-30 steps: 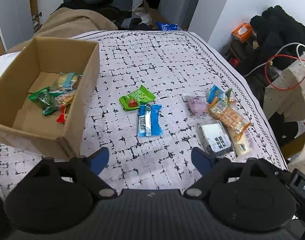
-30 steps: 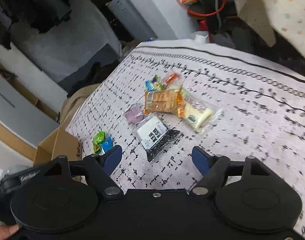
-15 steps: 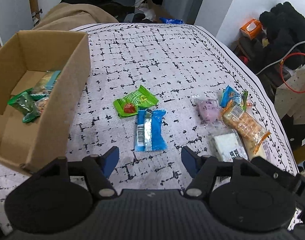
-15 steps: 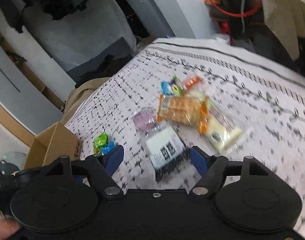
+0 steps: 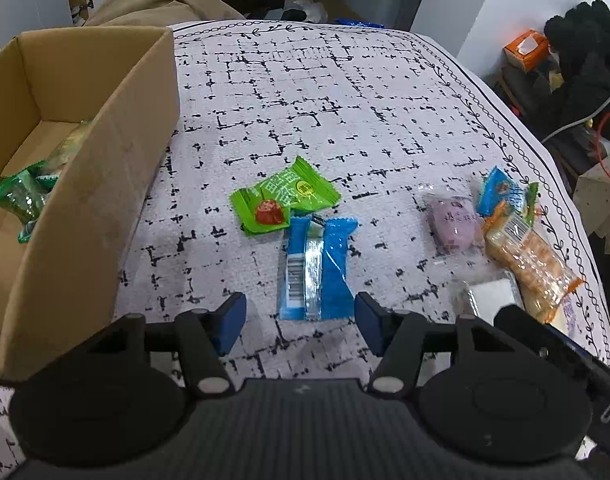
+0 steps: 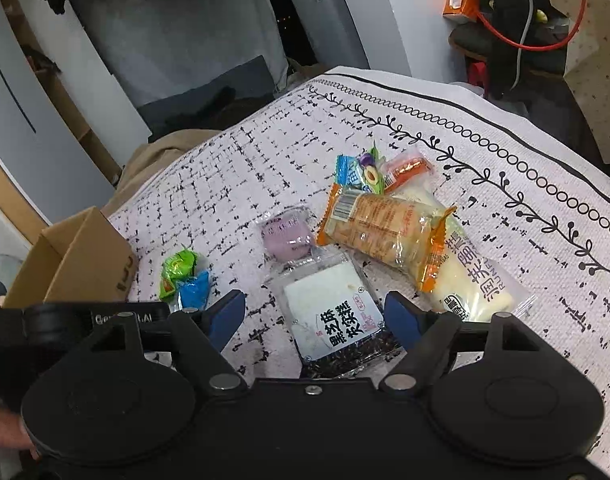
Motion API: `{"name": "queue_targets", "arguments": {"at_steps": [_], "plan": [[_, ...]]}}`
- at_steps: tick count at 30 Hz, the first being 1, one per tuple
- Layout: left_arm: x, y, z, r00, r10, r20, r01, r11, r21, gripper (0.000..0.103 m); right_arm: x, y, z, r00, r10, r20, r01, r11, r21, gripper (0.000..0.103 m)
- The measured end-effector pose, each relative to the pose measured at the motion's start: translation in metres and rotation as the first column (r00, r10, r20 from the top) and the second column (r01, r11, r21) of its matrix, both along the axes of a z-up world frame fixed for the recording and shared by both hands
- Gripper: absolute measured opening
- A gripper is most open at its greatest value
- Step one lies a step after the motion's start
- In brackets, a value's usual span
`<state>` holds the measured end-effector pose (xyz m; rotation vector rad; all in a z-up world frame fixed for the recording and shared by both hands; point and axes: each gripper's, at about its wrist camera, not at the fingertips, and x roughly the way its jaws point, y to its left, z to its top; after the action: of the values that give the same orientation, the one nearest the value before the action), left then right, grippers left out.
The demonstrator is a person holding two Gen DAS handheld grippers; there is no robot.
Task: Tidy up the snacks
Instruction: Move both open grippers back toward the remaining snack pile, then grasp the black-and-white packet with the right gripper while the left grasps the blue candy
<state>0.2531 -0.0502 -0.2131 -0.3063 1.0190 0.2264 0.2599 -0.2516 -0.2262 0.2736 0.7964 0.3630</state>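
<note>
The left gripper (image 5: 299,318) hangs over a blue foil snack packet (image 5: 316,270), jaws closing but clear of it; a green wrapper (image 5: 283,200) lies just beyond, the brown cardboard box (image 5: 101,184) leftward. The right gripper (image 6: 315,316) straddles a clear black-and-white cake packet (image 6: 331,314), jaws opening, untouched.
</note>
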Motion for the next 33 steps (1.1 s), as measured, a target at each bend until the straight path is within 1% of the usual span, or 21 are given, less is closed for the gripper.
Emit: {"name": "queue_targets", "arguments": {"at_steps": [4,8,10,11,12,13,17,18,19,21,22,24,26,27,28,33], "plan": [[0.005,-0.001,-0.003,1.000,-0.005,0.005,0.005,1.000,0.010,0.059,-0.001,0.004,-0.003,1.000,-0.006,0.008,0.006,0.997,-0.071,0.076],[0.012,-0.005,-0.008,1.000,-0.008,0.018,0.007,0.999,0.047,0.059,-0.002,0.008,-0.006,1.000,0.010,0.003,-0.010,0.995,-0.100,0.076],[0.012,-0.007,-0.012,1.000,-0.001,0.030,-0.001,0.998,0.066,0.059,-0.005,0.013,-0.010,1.000,0.026,0.000,-0.026,0.989,-0.143,0.073],[0.011,-0.009,-0.013,0.999,0.002,0.033,-0.004,0.997,0.073,0.056,-0.006,0.015,-0.011,0.999,0.032,-0.004,-0.032,0.986,-0.161,0.068],[0.010,-0.010,-0.012,0.999,-0.003,0.039,0.000,0.997,0.079,0.046,-0.007,0.016,-0.013,0.999,0.035,-0.010,-0.037,0.984,-0.172,0.061],[0.008,-0.012,-0.011,0.999,-0.013,0.042,0.009,0.997,0.080,0.038,-0.009,0.016,-0.014,0.999,0.037,-0.021,-0.041,0.983,-0.179,0.061],[0.002,-0.010,-0.008,0.999,-0.020,0.044,0.018,0.998,0.062,0.035,-0.016,0.018,-0.011,0.999,0.047,-0.025,-0.051,0.983,-0.179,0.056],[-0.001,-0.008,-0.007,0.999,-0.018,0.043,0.015,0.998,0.059,0.028,-0.019,0.018,-0.009,0.999,0.047,-0.022,-0.050,0.982,-0.182,0.055],[-0.004,-0.007,-0.006,0.999,-0.015,0.041,0.013,0.998,0.054,0.015,-0.021,0.018,-0.006,0.999,0.045,-0.015,-0.047,0.981,-0.186,0.055],[-0.010,-0.004,-0.001,0.999,-0.011,0.044,0.010,0.999,0.034,0.014,-0.024,0.019,0.000,0.999,0.037,0.001,-0.036,0.981,-0.190,0.053],[-0.014,-0.003,0.002,0.999,-0.013,0.051,0.012,0.999,0.030,0.009,-0.025,0.019,0.003,0.999,0.034,0.008,-0.032,0.982,-0.189,0.053],[-0.019,-0.004,0.008,0.998,-0.026,0.064,0.023,0.999,0.036,0.005,-0.027,0.020,0.009,0.999,0.038,0.014,-0.035,0.982,-0.186,0.052],[-0.022,-0.004,0.012,0.997,-0.023,0.070,0.021,1.000,0.017,0.005,-0.029,0.022,0.014,0.998,0.056,0.013,-0.052,0.980,-0.191,0.050],[-0.024,-0.003,0.013,0.997,-0.018,0.070,0.017,1.000,0.007,0.004,-0.030,0.022,0.016,0.998,0.063,0.013,-0.059,0.979,-0.196,0.046],[-0.025,-0.002,0.014,0.997,-0.011,0.071,0.011,1.000,0.000,0.004,-0.032,0.023,0.018,0.998,0.068,0.013,-0.065,0.978,-0.198,0.040],[-0.035,0.007,0.022,0.996,0.009,0.094,-0.006,0.999,-0.033,0.003,-0.037,0.022,0.025,0.999,0.055,0.003,-0.053,0.982,-0.181,0.033]]}}
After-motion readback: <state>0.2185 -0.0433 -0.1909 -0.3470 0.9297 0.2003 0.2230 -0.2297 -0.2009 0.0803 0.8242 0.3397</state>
